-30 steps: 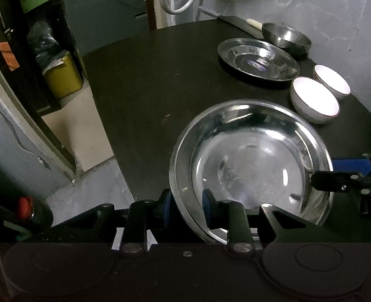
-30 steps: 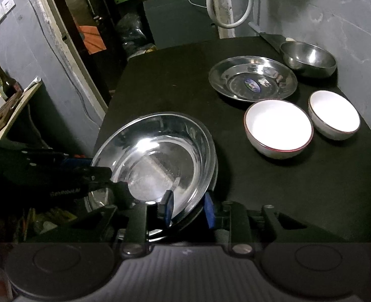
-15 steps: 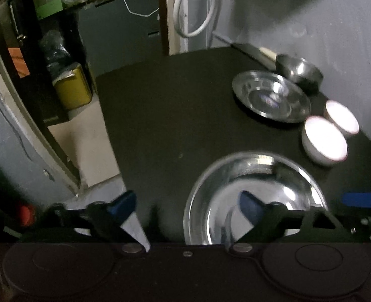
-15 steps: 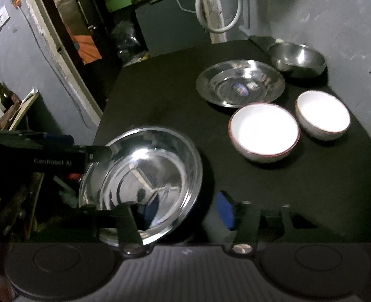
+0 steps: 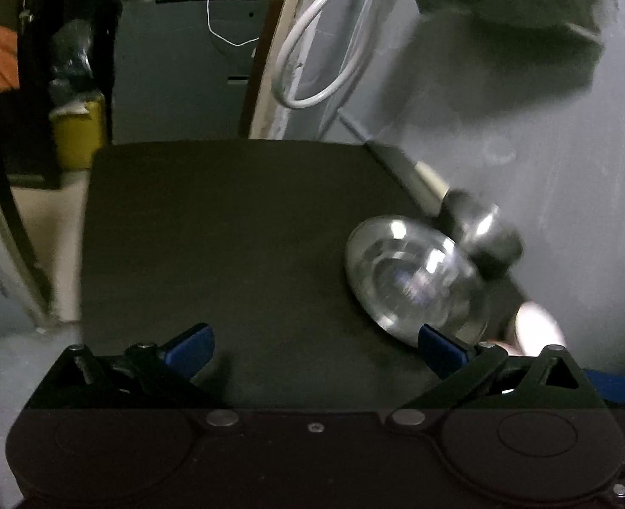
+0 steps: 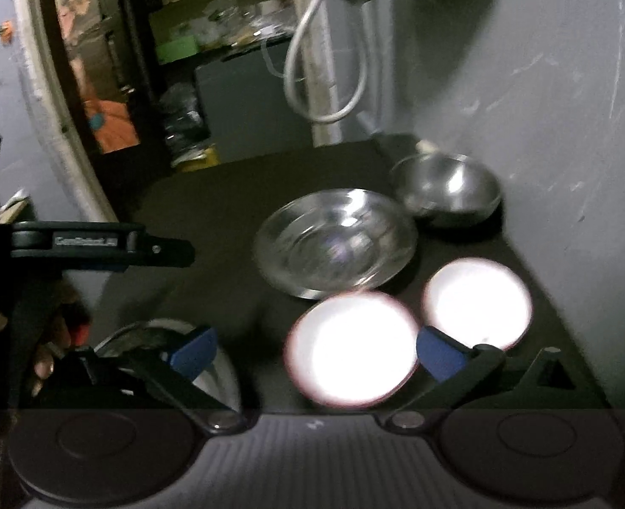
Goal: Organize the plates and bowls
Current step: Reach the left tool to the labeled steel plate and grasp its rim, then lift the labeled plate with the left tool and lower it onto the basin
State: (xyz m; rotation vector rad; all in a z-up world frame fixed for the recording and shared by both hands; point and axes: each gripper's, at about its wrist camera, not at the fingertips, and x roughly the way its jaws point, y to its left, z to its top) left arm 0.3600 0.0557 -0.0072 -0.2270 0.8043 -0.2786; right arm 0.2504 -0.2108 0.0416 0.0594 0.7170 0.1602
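Observation:
My left gripper (image 5: 314, 350) is open and empty above the black table (image 5: 227, 229). A steel plate (image 5: 414, 280) lies ahead to its right, with a small steel bowl (image 5: 482, 229) behind it and a white bowl (image 5: 537, 326) at the right edge. My right gripper (image 6: 314, 352) is open and empty. Just past it sits a large white bowl (image 6: 352, 350), with a smaller white bowl (image 6: 478, 301) to its right, the steel plate (image 6: 333, 241) and the steel bowl (image 6: 448, 188) behind. The big steel plate's rim (image 6: 155, 328) shows low left, mostly hidden behind my left finger.
The left gripper's body (image 6: 79, 246) crosses the left of the right wrist view. A grey wall (image 6: 567, 106) bounds the table on the right, with a white hose (image 5: 325, 55) hanging at the back. A yellow container (image 5: 75, 131) stands on the floor at the left.
Both grippers let go of the big steel plate, opened wide and pulled up and back. The plate now lies on the table, almost out of view.

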